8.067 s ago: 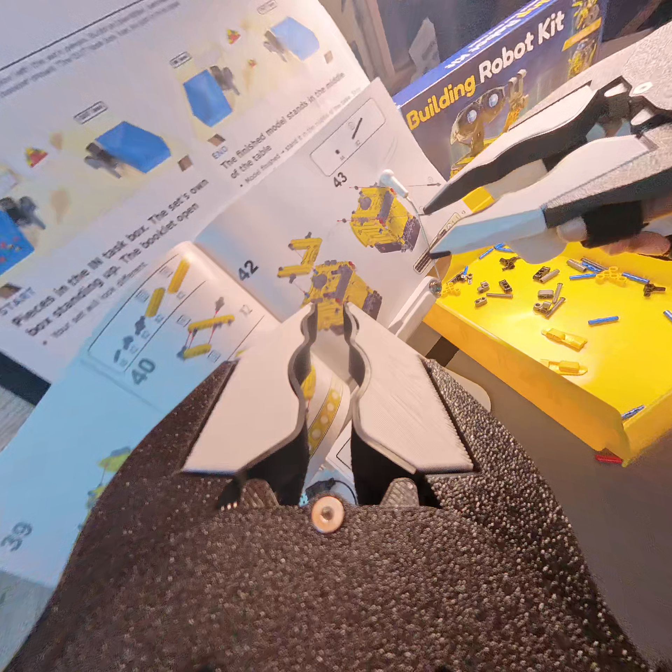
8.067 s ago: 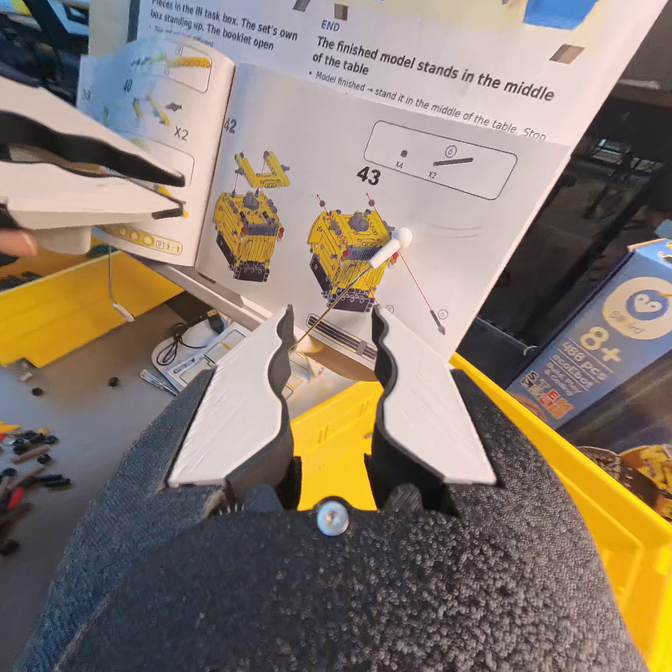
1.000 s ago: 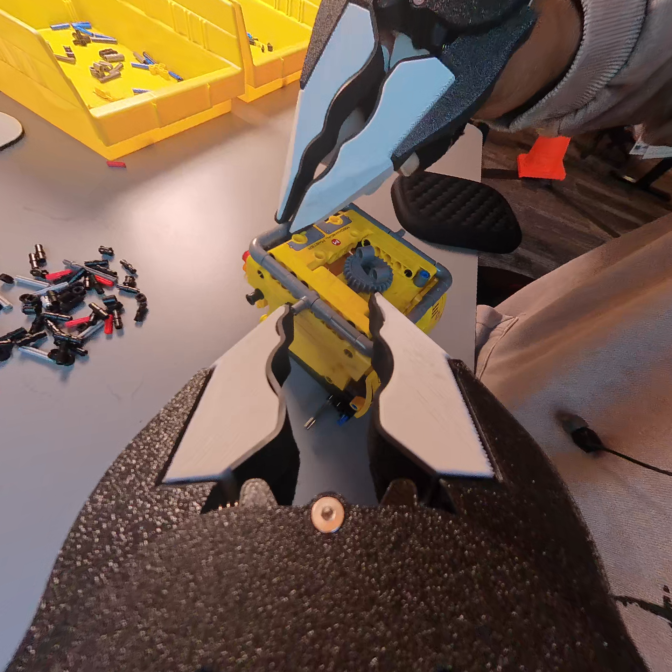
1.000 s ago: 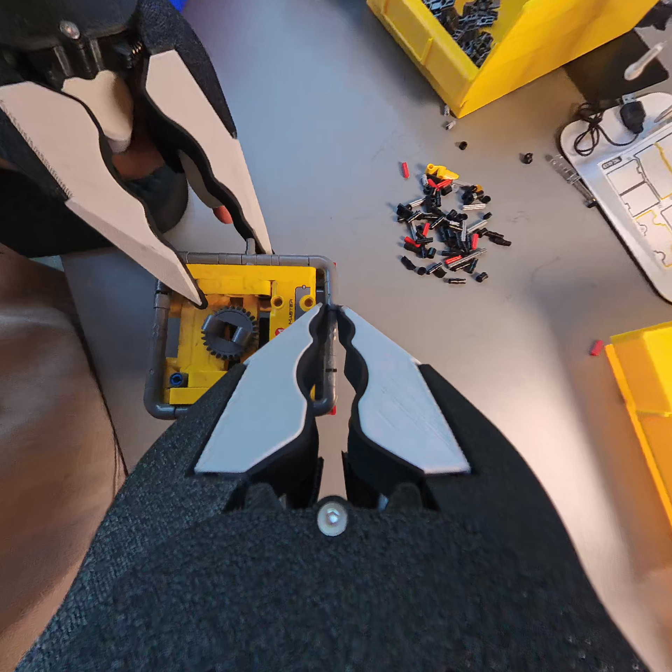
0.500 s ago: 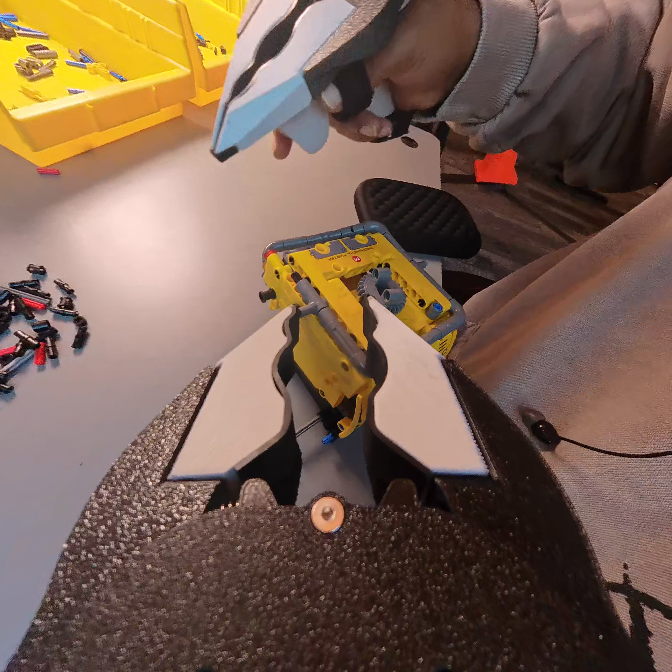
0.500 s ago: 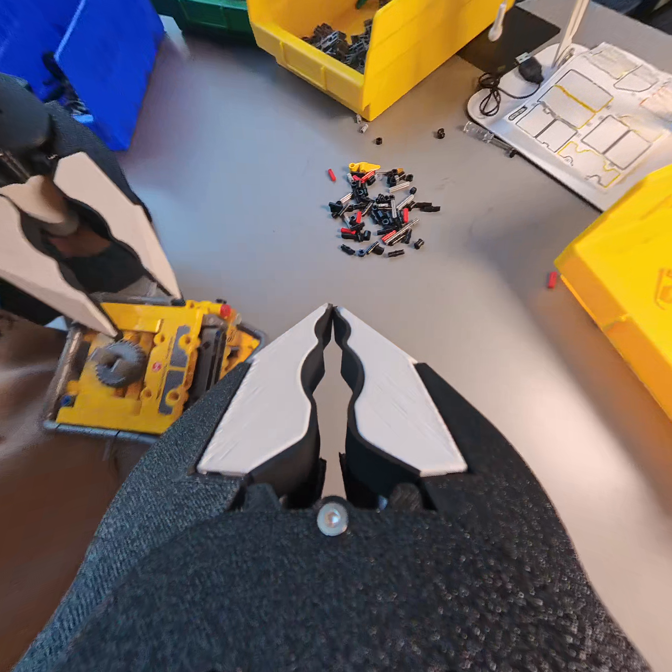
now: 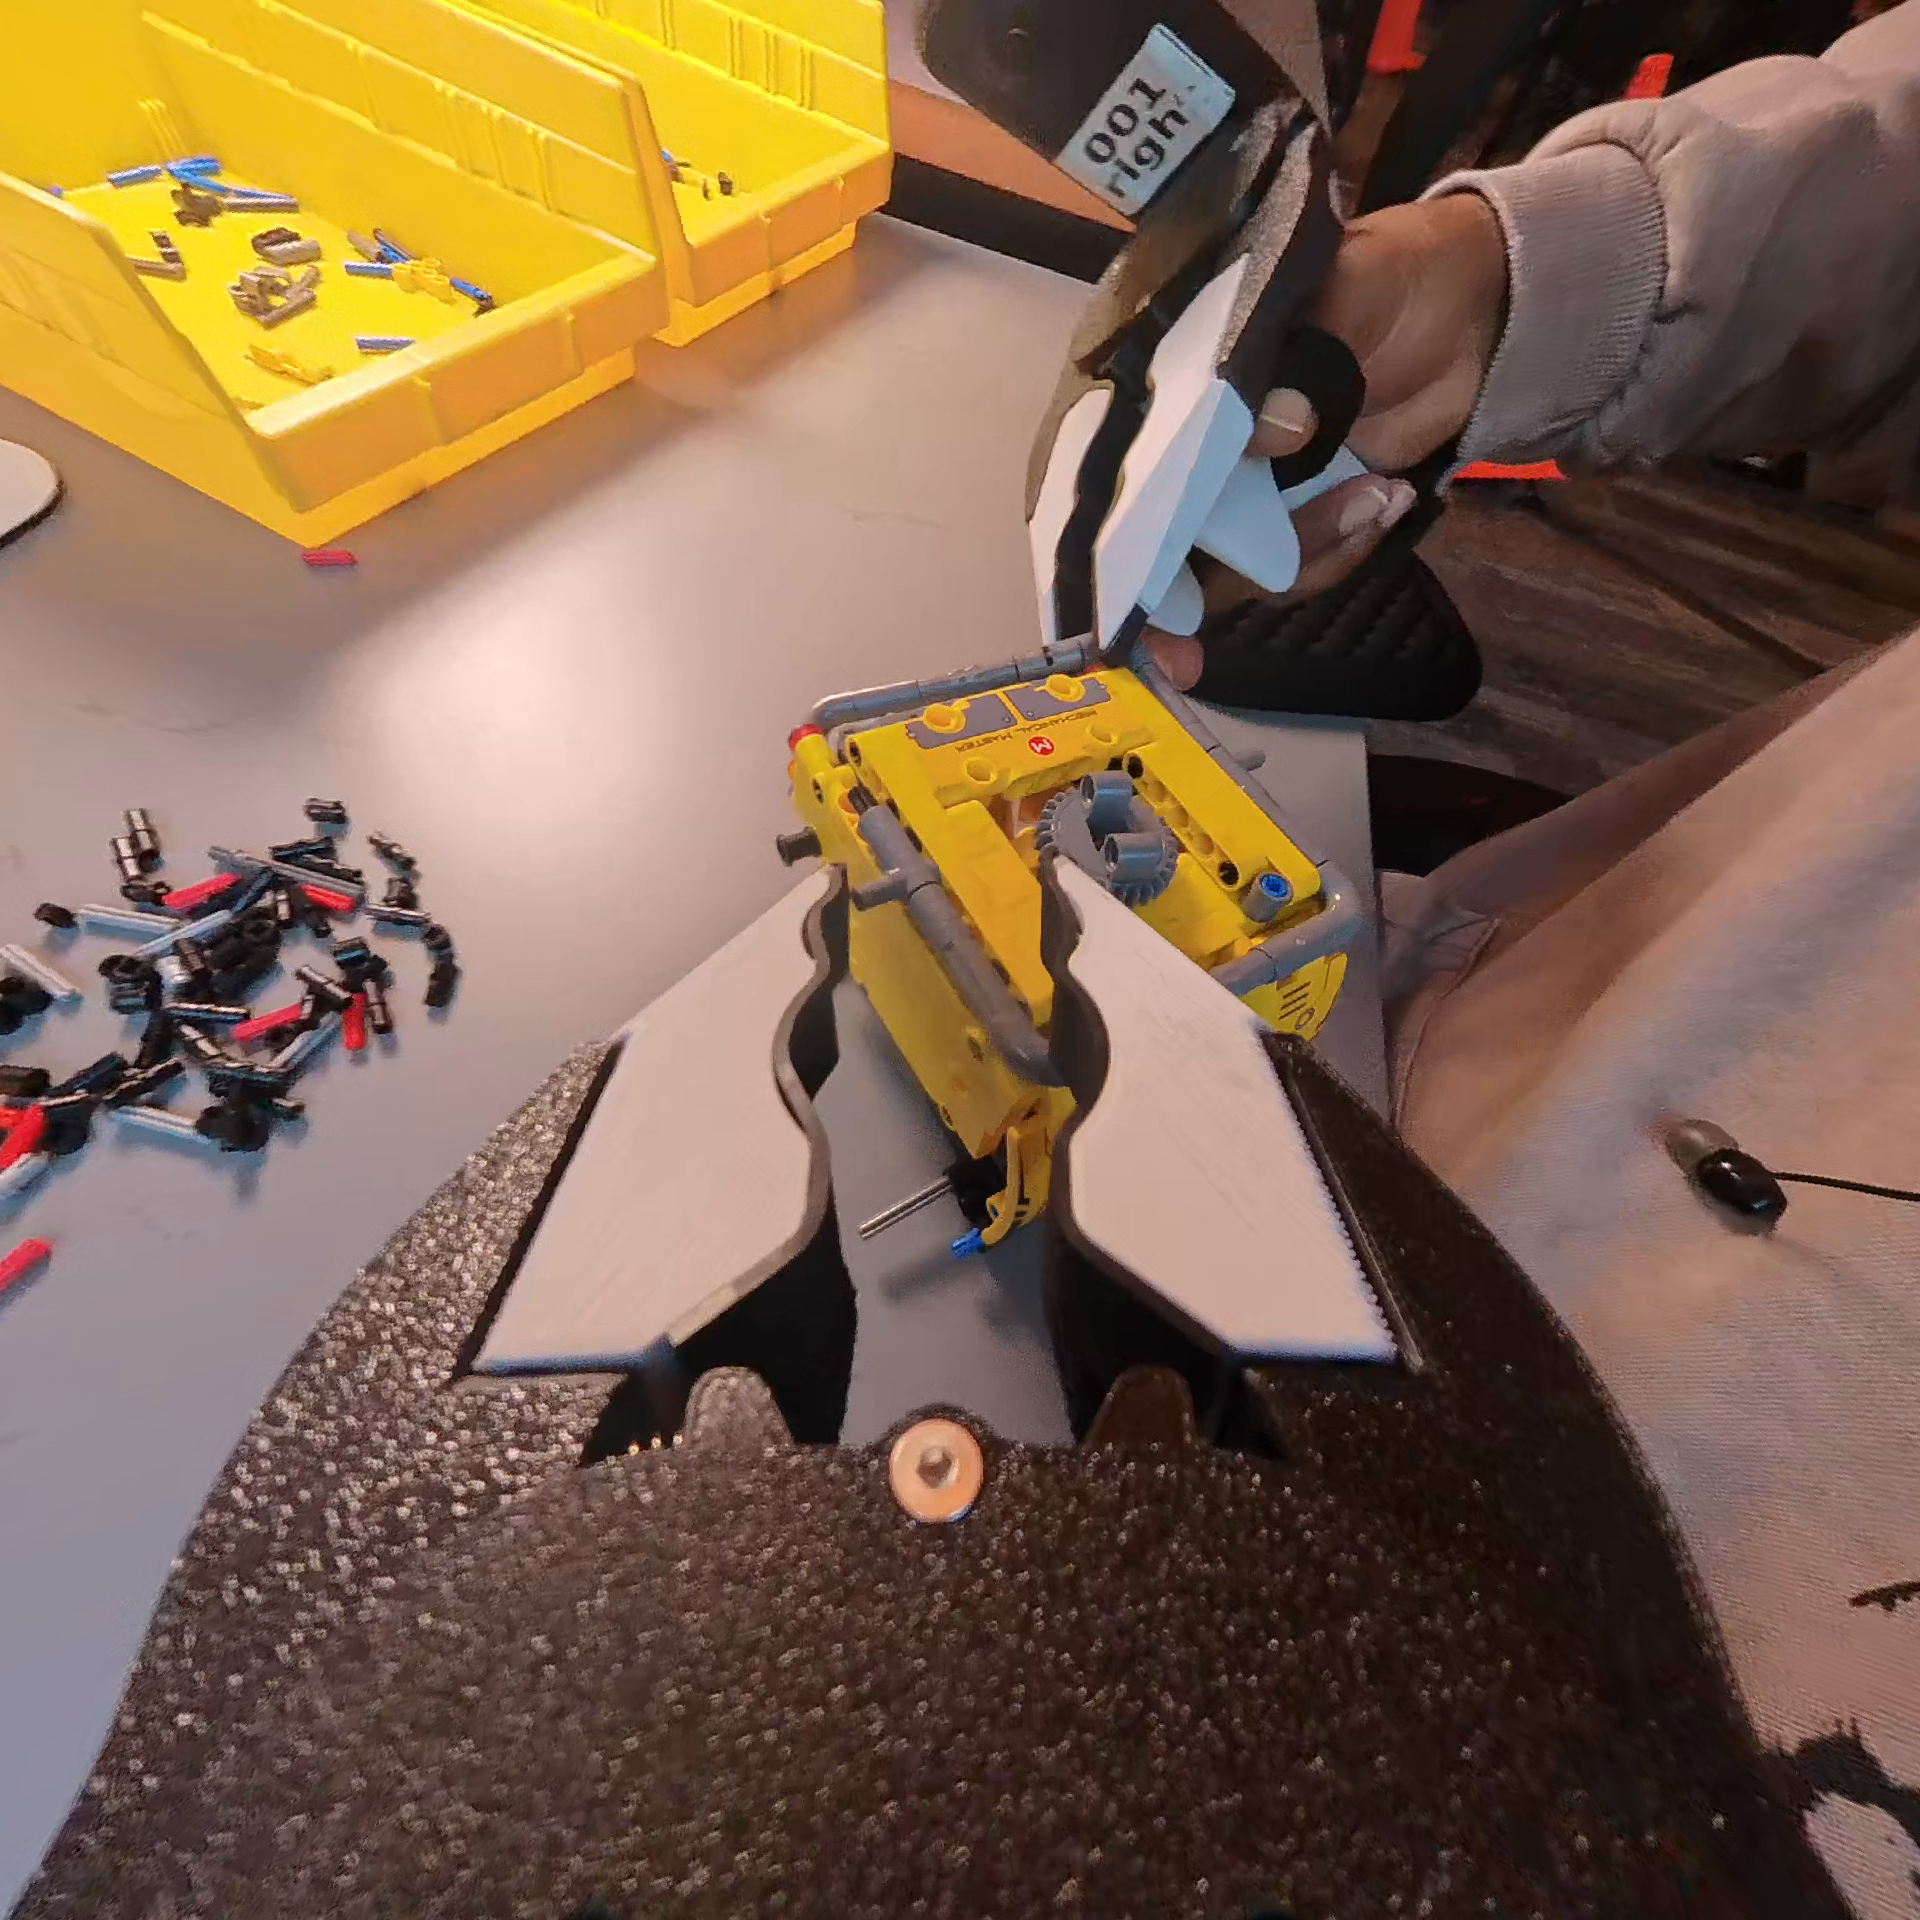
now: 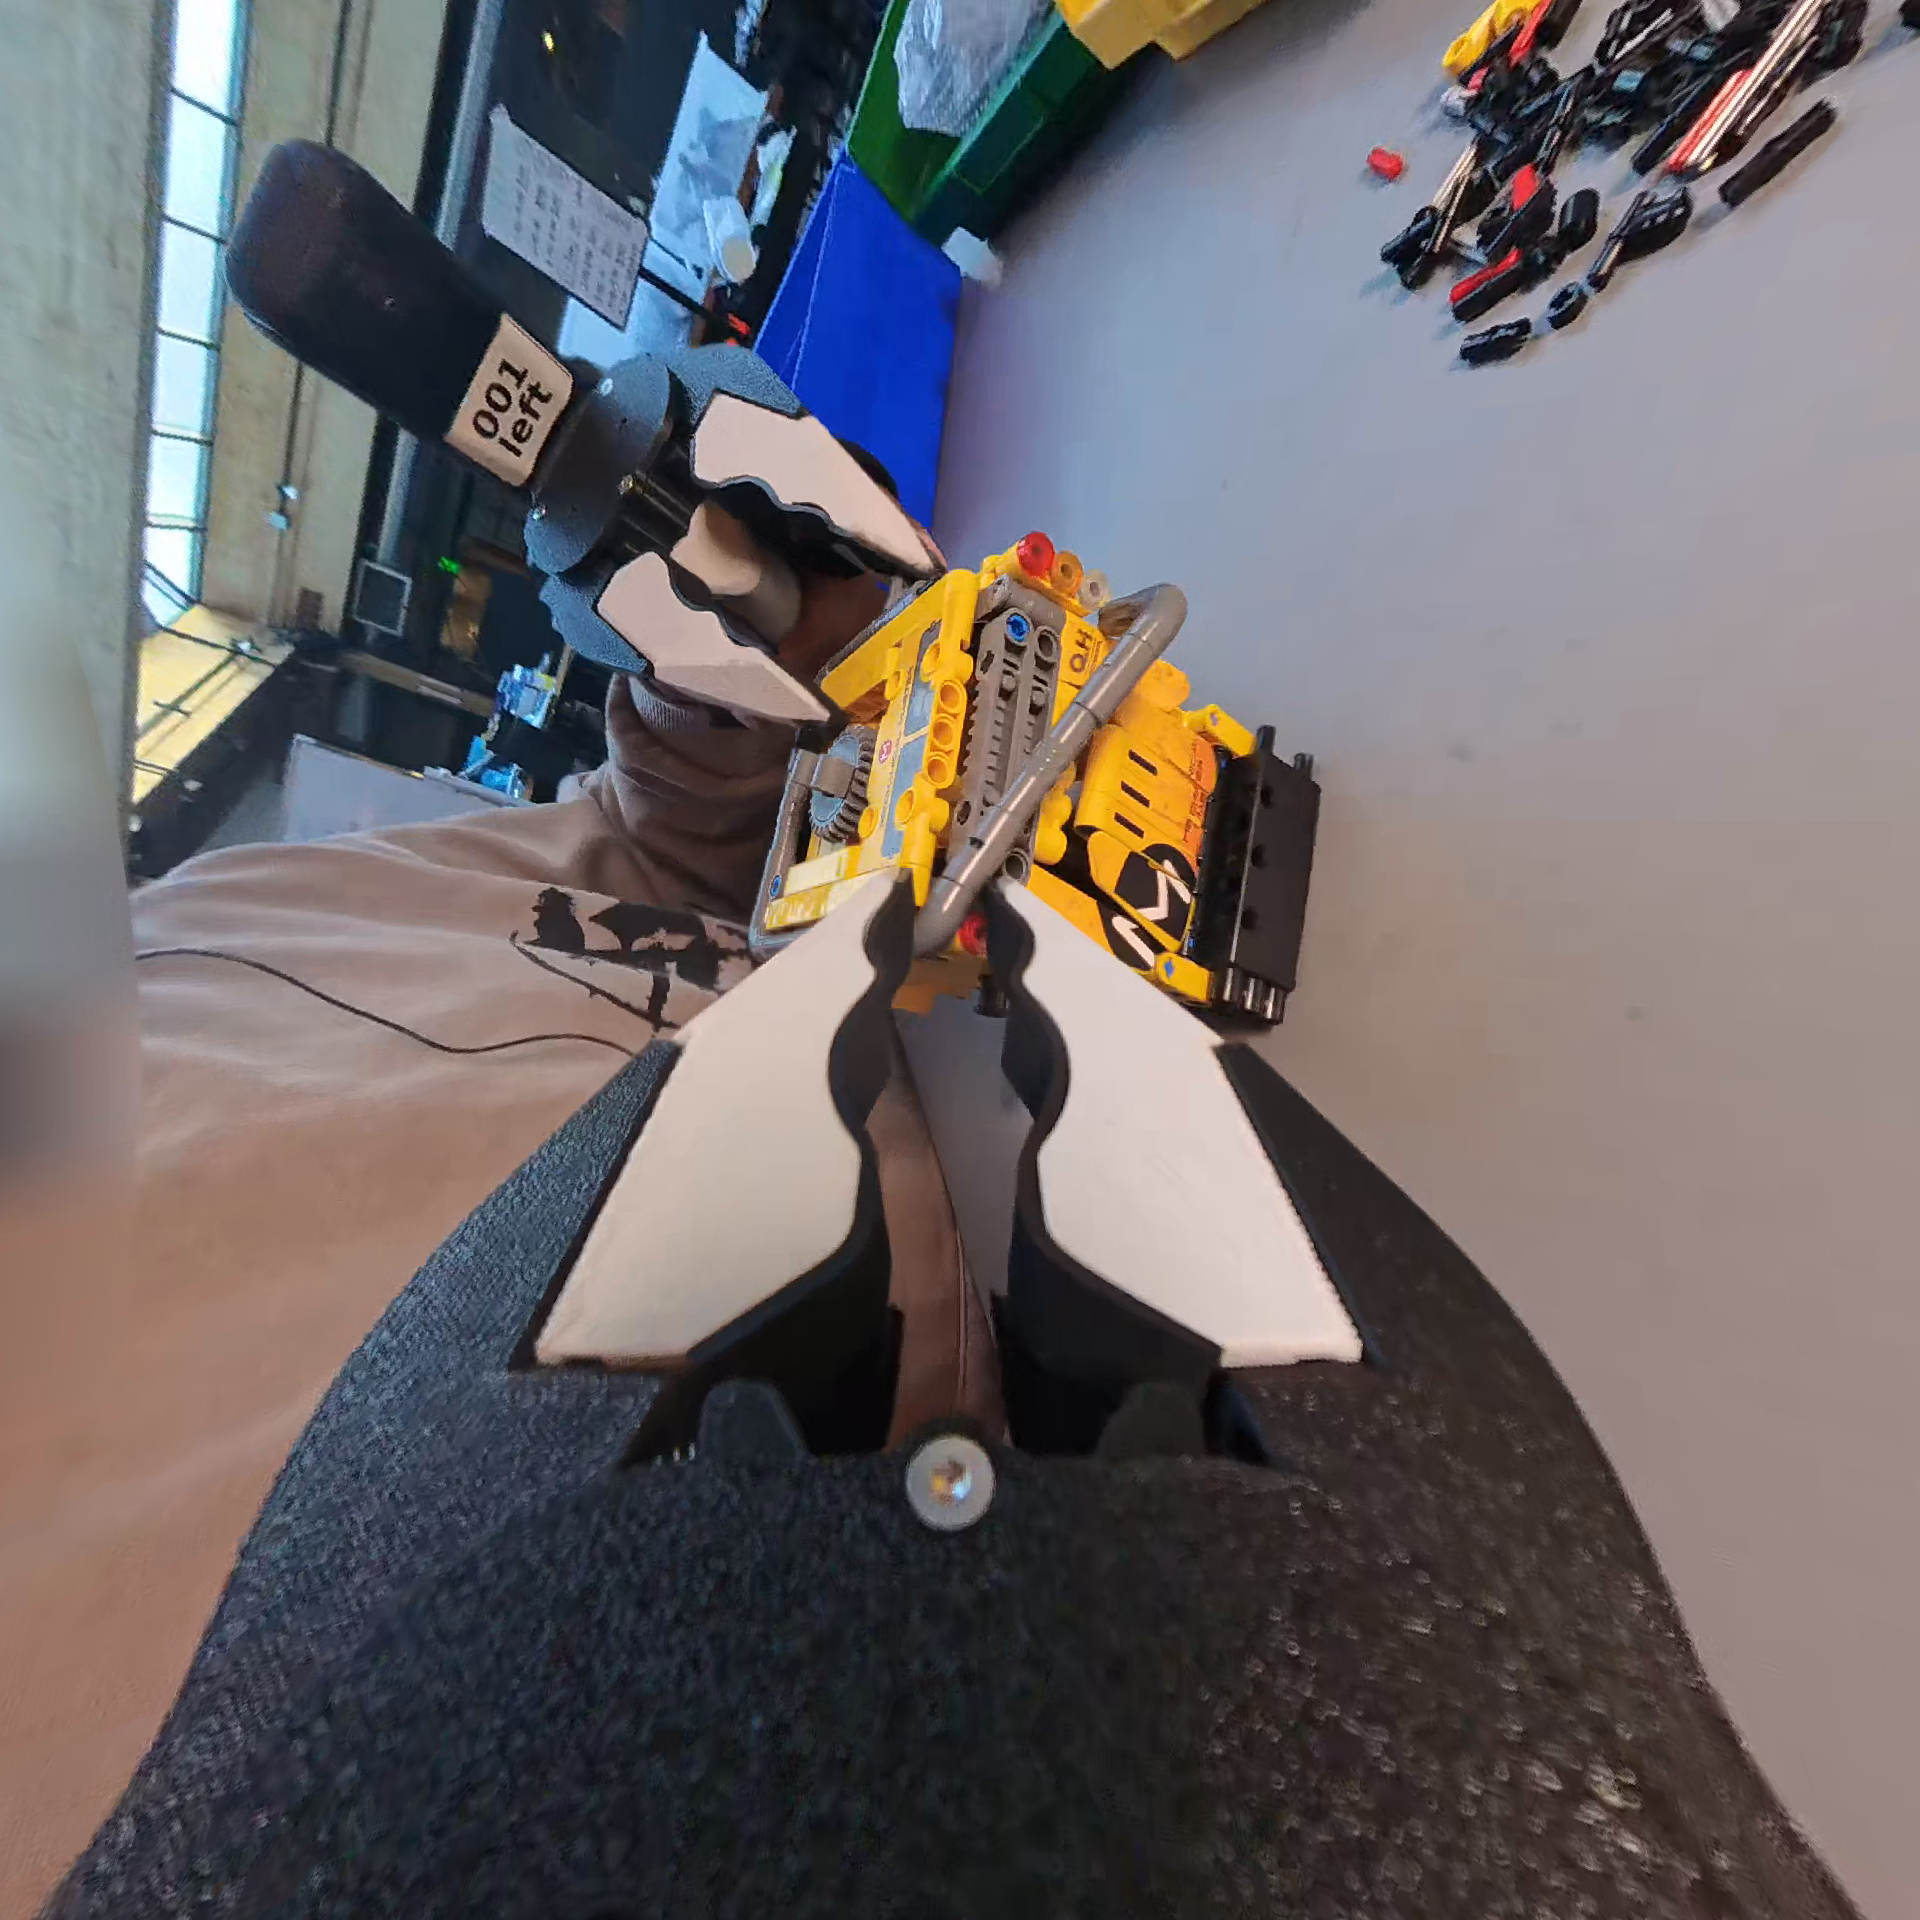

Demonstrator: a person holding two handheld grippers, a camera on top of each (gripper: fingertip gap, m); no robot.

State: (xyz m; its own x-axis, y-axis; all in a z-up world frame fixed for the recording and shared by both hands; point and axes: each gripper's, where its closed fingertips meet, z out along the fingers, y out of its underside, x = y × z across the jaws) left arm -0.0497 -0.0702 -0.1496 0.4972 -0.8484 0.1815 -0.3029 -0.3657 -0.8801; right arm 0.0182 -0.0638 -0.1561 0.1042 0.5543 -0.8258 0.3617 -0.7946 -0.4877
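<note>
A yellow brick-built model (image 7: pixel 966 769) with a dark grey gear on top and a grey tube frame (image 7: pixel 956 935) sits tilted at the table's near edge. My left gripper (image 7: pixel 940 883) is shut on the model's side, one finger on each flank. It also shows in the right wrist view (image 8: pixel 883 644), clamped on the model (image 8: pixel 935 727). My right gripper (image 8: pixel 945 899) is shut on a bent corner of the grey tube (image 8: pixel 1049 769). In the left wrist view it (image 7: pixel 1091 623) comes down from above onto the frame's far corner.
A pile of small black, red and grey pins (image 7: pixel 208 987) lies left of the model on the grey table (image 7: pixel 582 675). Yellow bins (image 7: pixel 416 395) with loose parts stand behind. A blue bin (image 8: pixel 862 312), a black armrest (image 7: pixel 1340 655) and a person's beige clothing (image 7: pixel 1662 1039) border the table edge. The tips of one gripper are about 8 cm away from the tips of the other.
My right gripper, lifted away over the table half a second ago, has come back down, rolled sideways and closed on the grey tube corner. My left gripper keeps its hold on the model.
</note>
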